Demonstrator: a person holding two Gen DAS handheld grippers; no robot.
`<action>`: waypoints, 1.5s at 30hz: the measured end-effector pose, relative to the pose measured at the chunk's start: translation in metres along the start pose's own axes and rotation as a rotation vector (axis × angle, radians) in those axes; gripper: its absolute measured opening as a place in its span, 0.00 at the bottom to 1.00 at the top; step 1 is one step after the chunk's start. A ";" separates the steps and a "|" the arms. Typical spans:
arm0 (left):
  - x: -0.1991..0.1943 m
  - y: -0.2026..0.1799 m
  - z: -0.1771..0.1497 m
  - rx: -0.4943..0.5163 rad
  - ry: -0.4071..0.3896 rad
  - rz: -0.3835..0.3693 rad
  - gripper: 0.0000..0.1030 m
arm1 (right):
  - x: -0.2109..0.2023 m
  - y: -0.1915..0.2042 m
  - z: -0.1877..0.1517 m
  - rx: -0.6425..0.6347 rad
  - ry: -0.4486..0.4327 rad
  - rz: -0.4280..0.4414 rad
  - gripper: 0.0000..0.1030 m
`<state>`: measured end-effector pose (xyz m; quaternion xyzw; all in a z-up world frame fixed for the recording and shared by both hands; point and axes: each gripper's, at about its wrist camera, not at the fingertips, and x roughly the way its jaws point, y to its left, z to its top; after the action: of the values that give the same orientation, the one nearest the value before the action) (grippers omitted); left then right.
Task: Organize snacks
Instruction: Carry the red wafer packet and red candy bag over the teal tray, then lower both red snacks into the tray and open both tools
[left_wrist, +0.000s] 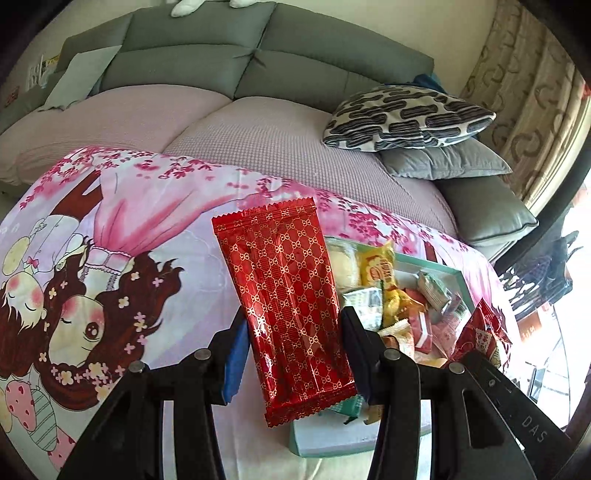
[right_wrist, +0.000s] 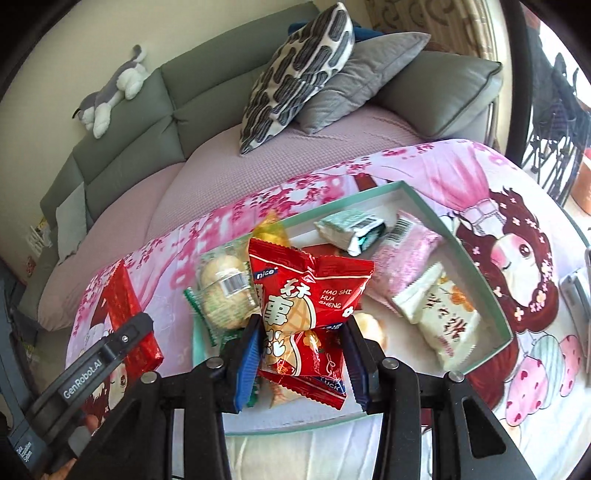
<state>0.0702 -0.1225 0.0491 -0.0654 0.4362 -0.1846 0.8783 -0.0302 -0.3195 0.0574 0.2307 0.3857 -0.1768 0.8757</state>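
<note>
The left gripper (left_wrist: 295, 339) is clamped on a long red foil packet (left_wrist: 284, 295), its pads pinching the lower half from nine and three o'clock so that most of the wrapper stands free toward twelve. The right gripper (right_wrist: 301, 354) is closed likewise on a red peanut packet (right_wrist: 306, 306), gripped low, with the puffed top leaning toward one o'clock. Both packets hang clear of the mint-rimmed tray (right_wrist: 495, 295), which sits on the pink cartoon-print cloth (left_wrist: 110, 240) covering the worktop. In the right wrist view the tray spreads from ten to three o'clock of that gripper and holds the other snacks: a clear-wrapped round cake (right_wrist: 225, 291) at ten, a green-and-white packet (right_wrist: 351, 229) at twelve, a pink packet (right_wrist: 406, 254) at one and a white packet (right_wrist: 443, 314) at three. The main risk, as I judge it, is slippage: foil is slick, each grip is low, and a quick swing or roll of the wrist could let a packet twist out and drop on the cloth. Squeezing harder could crush the contents. The two grippers also work near each other, so crossing paths could knock one packet loose.
</note>
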 end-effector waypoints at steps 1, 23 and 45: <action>0.001 -0.007 -0.002 0.016 0.006 -0.007 0.48 | -0.001 -0.007 0.001 0.014 -0.004 -0.008 0.43; 0.022 -0.070 -0.034 0.143 0.085 -0.029 0.48 | -0.006 -0.067 0.003 0.087 0.002 -0.079 0.44; 0.055 -0.068 -0.046 0.152 0.154 0.014 0.48 | 0.048 -0.054 -0.004 0.036 0.107 -0.072 0.44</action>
<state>0.0461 -0.2040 -0.0004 0.0189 0.4875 -0.2153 0.8460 -0.0279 -0.3689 0.0042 0.2415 0.4369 -0.2026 0.8425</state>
